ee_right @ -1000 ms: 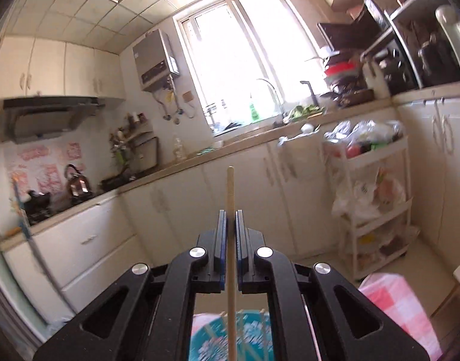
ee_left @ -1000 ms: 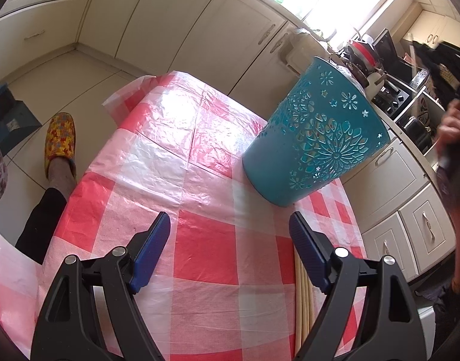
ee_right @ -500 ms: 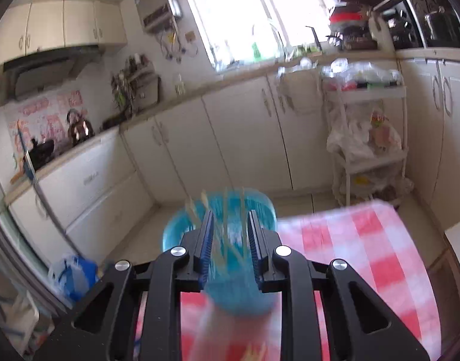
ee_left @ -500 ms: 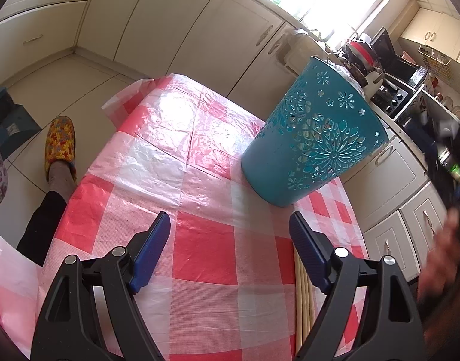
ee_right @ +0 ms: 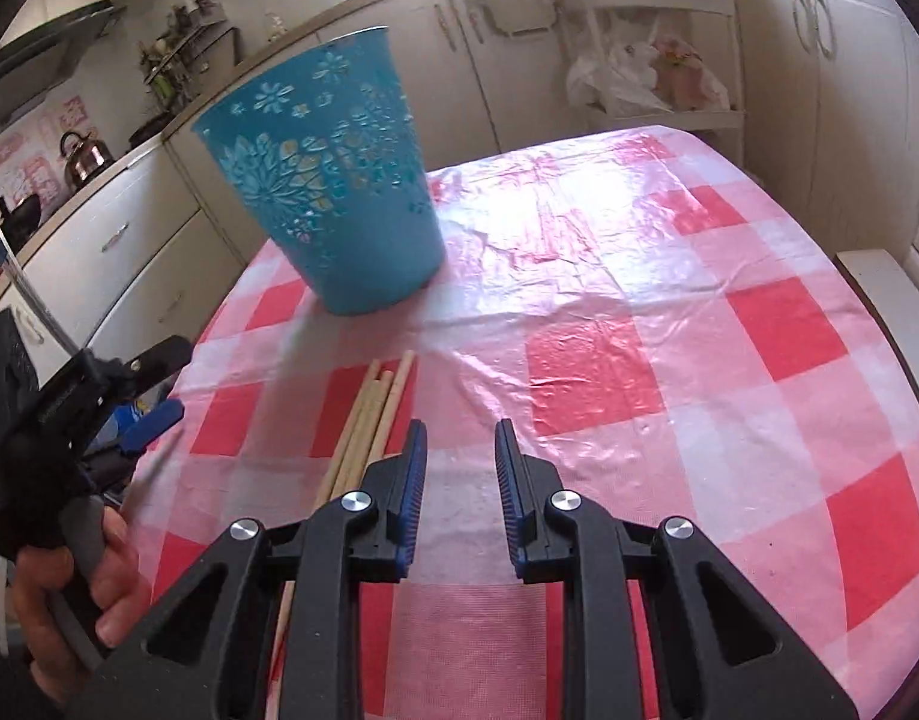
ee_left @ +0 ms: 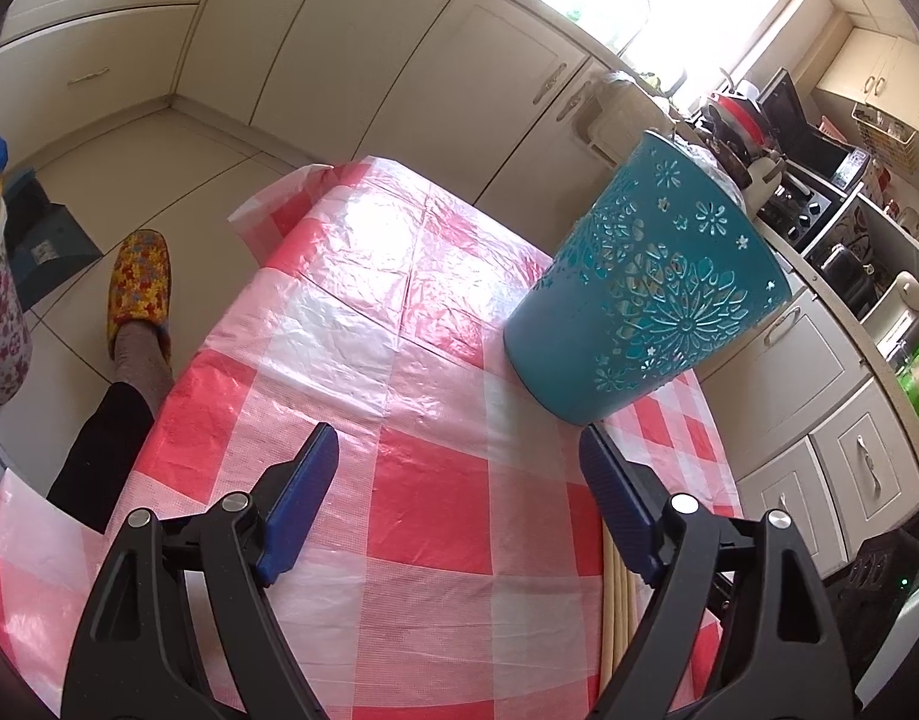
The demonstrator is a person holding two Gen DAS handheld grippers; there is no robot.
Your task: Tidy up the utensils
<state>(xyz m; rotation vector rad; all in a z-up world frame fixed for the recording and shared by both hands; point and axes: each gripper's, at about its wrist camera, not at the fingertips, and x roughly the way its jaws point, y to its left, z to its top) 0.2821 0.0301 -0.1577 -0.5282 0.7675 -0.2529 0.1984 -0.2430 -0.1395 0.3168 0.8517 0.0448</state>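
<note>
A teal cut-out basket (ee_right: 333, 192) stands upright on the red-and-white checked tablecloth (ee_right: 669, 300); in the left wrist view the basket (ee_left: 639, 300) is ahead to the right. Several wooden chopsticks (ee_right: 369, 420) lie side by side on the cloth, just left of my right gripper (ee_right: 459, 450), which is open and empty above the cloth. The chopsticks also show under the right finger in the left wrist view (ee_left: 618, 606). My left gripper (ee_left: 459, 480) is wide open and empty; it also shows at the left of the right wrist view (ee_right: 141, 396).
Cream kitchen cabinets (ee_left: 339, 60) surround the table. A counter with appliances (ee_left: 843, 228) runs on the right. A person's leg and patterned slipper (ee_left: 138, 294) are on the floor left of the table. A white shelf rack with bags (ee_right: 639, 60) stands behind the table.
My right gripper held one chopstick upright above the basket, opened over it, then swung down to the table, now open and empty beside the chopsticks. The left gripper barely moved.
</note>
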